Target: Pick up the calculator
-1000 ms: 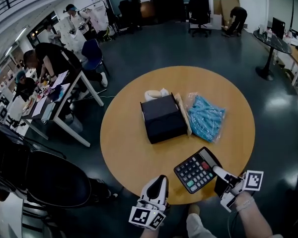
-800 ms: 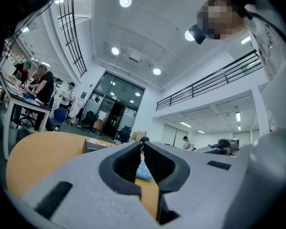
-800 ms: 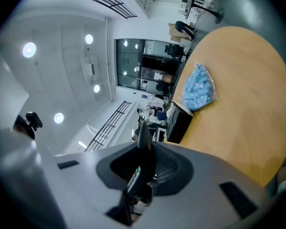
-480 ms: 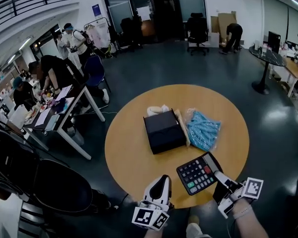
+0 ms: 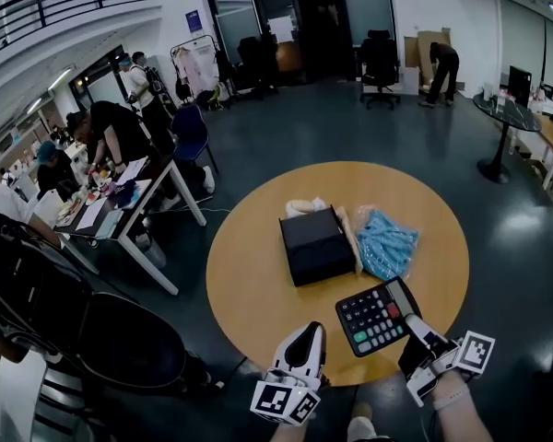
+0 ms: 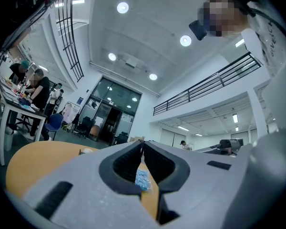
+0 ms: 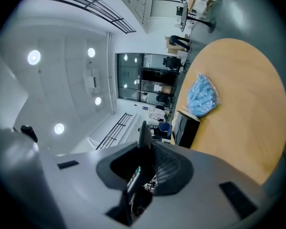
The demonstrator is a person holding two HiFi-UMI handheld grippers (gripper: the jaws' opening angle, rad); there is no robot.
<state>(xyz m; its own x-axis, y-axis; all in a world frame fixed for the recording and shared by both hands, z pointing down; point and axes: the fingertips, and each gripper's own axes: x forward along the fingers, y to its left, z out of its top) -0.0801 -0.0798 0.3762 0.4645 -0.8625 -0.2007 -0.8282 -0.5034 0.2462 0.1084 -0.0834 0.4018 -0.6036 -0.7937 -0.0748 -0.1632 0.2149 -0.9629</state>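
Observation:
The black calculator, with grey, red and green keys, hangs slightly tilted over the near right part of the round wooden table. My right gripper is shut on its right end. In the right gripper view the calculator shows edge-on between the closed jaws. My left gripper hovers at the table's near edge, left of the calculator and apart from it. Its jaws are shut, meeting tip to tip in the left gripper view, with nothing held.
A black box sits mid-table with a cream object behind it and a bag of blue items to its right. Dark office chairs stand left of the table. People work at desks farther left.
Both grippers have risen a little, and the calculator has come up with the right gripper. The head view has shifted, so the table sits further right in the frame.

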